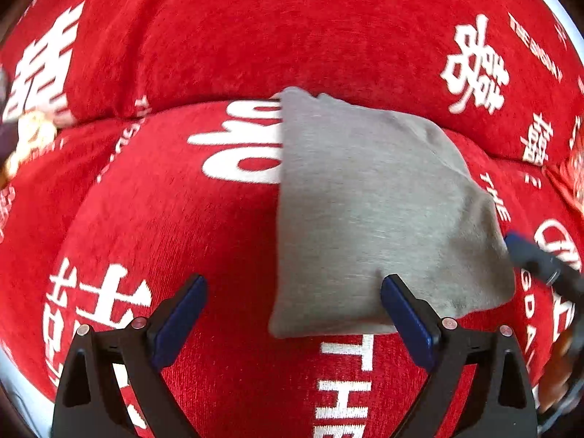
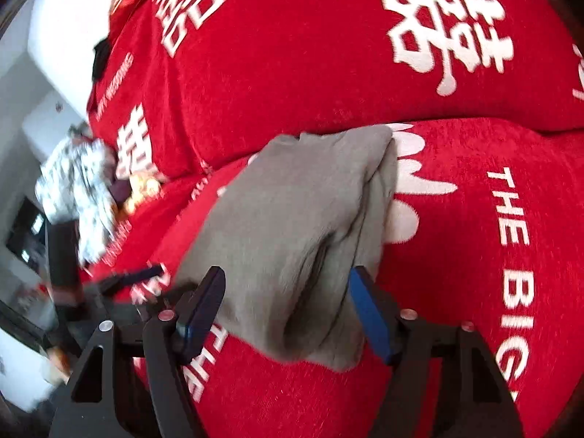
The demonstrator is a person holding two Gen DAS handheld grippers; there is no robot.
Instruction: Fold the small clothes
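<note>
Item: grey garment (image 1: 376, 211), folded into a compact block, lying on the red seat cushion (image 1: 182, 226) of a sofa with white lettering, its far edge against the back cushion (image 1: 292, 29).

Left tool (image 1: 294, 306): fingers spread wide, holding nothing; the right finger overlaps the garment's near edge in view, though contact cannot be told.

Right tool (image 2: 286, 304): fingers spread on either side of the garment's near end (image 2: 292, 226), not yet pinching; the cloth bulges in thick rolled layers between them.

Also present: patterned cloth heap (image 2: 78, 182) at the sofa's left end, well apart.

Risks, as judged:
- The layered edge on the right side sits loose; a pinch that catches only the top layers would likely pull the fold open.
- The bulge is thick, so the fingers may slip off the cloth.
- The soft cushion gives under pressure, which could tilt the block or snag the plush cover.
- Blur in both views suggests quick movement, and either tool could nudge the block askew.
</note>
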